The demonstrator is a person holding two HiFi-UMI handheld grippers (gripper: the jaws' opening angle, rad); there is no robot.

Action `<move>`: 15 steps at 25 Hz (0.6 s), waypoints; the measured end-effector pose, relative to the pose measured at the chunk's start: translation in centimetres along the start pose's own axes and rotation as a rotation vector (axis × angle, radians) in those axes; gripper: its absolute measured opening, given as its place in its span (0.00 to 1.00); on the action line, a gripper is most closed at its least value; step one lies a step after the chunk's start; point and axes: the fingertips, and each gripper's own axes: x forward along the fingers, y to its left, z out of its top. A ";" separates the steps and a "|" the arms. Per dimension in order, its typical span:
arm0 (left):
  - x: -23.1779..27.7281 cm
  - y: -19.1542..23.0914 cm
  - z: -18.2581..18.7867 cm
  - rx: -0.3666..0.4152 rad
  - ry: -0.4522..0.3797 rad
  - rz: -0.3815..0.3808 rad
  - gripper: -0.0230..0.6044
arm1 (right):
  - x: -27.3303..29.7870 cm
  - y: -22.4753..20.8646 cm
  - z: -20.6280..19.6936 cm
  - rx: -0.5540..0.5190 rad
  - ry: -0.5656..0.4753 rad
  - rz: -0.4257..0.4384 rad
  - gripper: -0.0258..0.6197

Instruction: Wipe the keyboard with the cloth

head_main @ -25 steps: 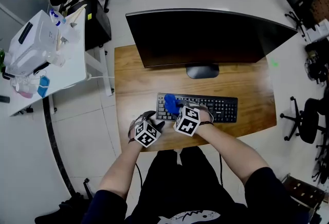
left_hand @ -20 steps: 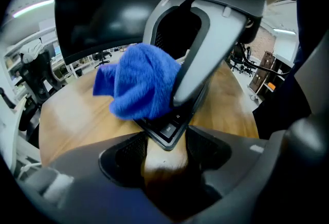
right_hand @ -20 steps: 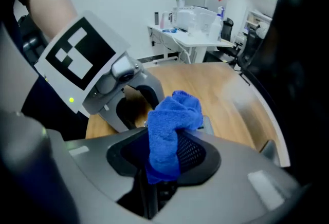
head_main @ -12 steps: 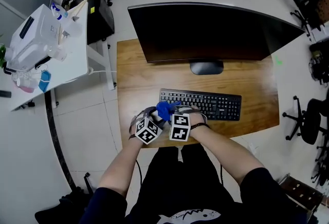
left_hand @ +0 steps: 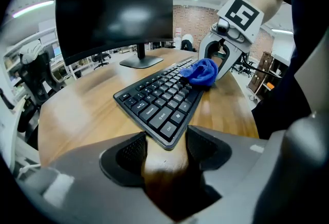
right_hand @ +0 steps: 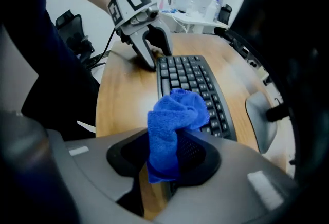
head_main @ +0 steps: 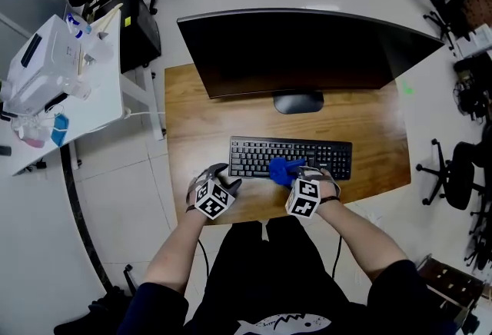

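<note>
One cloth (right_hand: 175, 110), clamped in right gripper (right_hand: 163, 161), touches the keyboard (head_main: 254, 157).

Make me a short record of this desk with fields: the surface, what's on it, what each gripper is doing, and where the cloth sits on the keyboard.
surface: wooden desk
on it: black keyboard; black curved monitor behind it
left gripper: jaws almost together, apparently pinching the keyboard's front left corner
right gripper: shut on a crumpled blue cloth
cloth position: on the front key rows, about mid-keyboard
grippers: apart, at different parts of the keyboard's front edge
</note>
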 end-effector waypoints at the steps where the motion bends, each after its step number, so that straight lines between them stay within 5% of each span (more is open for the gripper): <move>1: 0.0 0.0 0.0 0.000 -0.001 -0.001 0.43 | -0.2 -0.2 -0.8 0.026 0.011 0.000 0.26; 4: -0.1 0.0 -0.1 0.000 -0.003 -0.002 0.43 | -1.3 -0.8 -0.4 0.059 0.001 -0.020 0.26; 8: -0.1 0.1 -0.1 0.001 -0.002 0.001 0.43 | -2.1 -1.6 5.9 0.066 -0.129 -0.030 0.26; 12: -0.1 -0.1 -0.1 0.000 0.008 0.000 0.43 | -0.3 -0.8 13.5 -0.037 -0.199 -0.016 0.26; 15: -0.1 0.0 -0.2 0.000 0.016 0.001 0.43 | 2.1 0.4 15.5 -0.113 -0.160 0.002 0.26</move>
